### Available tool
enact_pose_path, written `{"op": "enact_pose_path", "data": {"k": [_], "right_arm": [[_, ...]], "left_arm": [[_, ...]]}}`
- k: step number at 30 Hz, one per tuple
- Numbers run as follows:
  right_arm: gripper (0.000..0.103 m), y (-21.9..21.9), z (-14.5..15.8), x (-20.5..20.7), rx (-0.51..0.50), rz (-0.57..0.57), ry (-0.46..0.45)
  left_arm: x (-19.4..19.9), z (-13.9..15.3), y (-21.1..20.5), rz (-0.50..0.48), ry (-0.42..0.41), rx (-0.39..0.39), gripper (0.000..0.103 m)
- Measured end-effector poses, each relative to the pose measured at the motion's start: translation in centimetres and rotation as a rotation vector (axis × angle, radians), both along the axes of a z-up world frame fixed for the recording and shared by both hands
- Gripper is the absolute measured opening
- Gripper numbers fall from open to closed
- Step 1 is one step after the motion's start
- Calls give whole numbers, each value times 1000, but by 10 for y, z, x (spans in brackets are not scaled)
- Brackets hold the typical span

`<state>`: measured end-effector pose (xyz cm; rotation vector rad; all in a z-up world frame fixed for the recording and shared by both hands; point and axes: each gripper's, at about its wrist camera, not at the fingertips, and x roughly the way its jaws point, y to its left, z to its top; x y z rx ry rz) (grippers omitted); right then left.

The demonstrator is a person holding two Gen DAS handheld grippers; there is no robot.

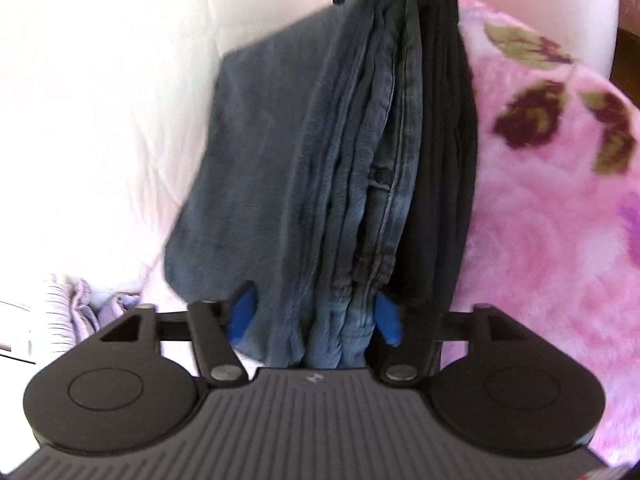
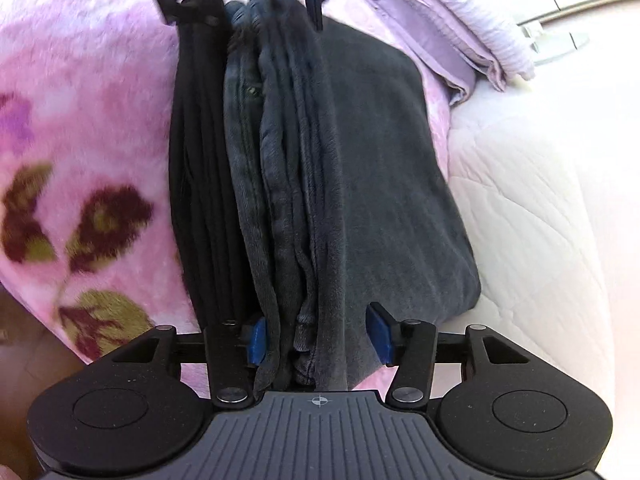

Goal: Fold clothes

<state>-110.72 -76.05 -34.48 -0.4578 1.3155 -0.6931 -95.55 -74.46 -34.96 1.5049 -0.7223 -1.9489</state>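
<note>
Step in hand: the folded stack of dark grey and faded blue clothes is being set down on the white quilted bed, beside the pink fleece blanket with dark red flowers; this looks like the release after a fold.
Left gripper: its blue fingers stand apart, one on each side of the near end of the stack, and do not seem to press it.
Right gripper: also spread; the left finger is close to the cloth, the right finger is clear of it.
Stack: it lies between the fingers of both grippers, end to end.
Next move: probably both grippers must draw back without catching the layers.
</note>
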Motion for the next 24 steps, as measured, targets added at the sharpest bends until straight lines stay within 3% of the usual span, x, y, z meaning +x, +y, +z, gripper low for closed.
{"op": "enact_pose_path", "data": {"k": [1, 3, 5, 8, 11, 16, 20, 22, 24], "right_arm": [[52, 0, -1, -1, -2, 1, 4], [52, -1, -2, -2, -7, 2, 13], [52, -6, -4, -3, 1, -13, 17], [50, -17, 9, -3, 29, -47, -24], [36, -24, 24, -3, 35, -80, -72], [30, -17, -2, -7, 54, -71, -47], [32, -14, 10, -7, 60, -88, -37], [33, -8, 21, -11, 80, -112, -46], [34, -5, 35, -18, 106, -141, -57]], "left_arm": [[5, -3, 0, 5, -9, 6, 64], [15, -11, -3, 20, -28, 25, 46], [21, -15, -5, 28, -42, 40, 39], [22, -11, -5, 23, -44, 47, 37], [14, -20, 4, 21, -42, 50, 35], [-8, -32, 11, 19, -54, 57, 34], [-16, 3, -28, 35, -32, 104, 36], [-9, 22, -28, 70, 4, 143, 36], [6, 66, -5, 111, 86, 164, 36]]}}
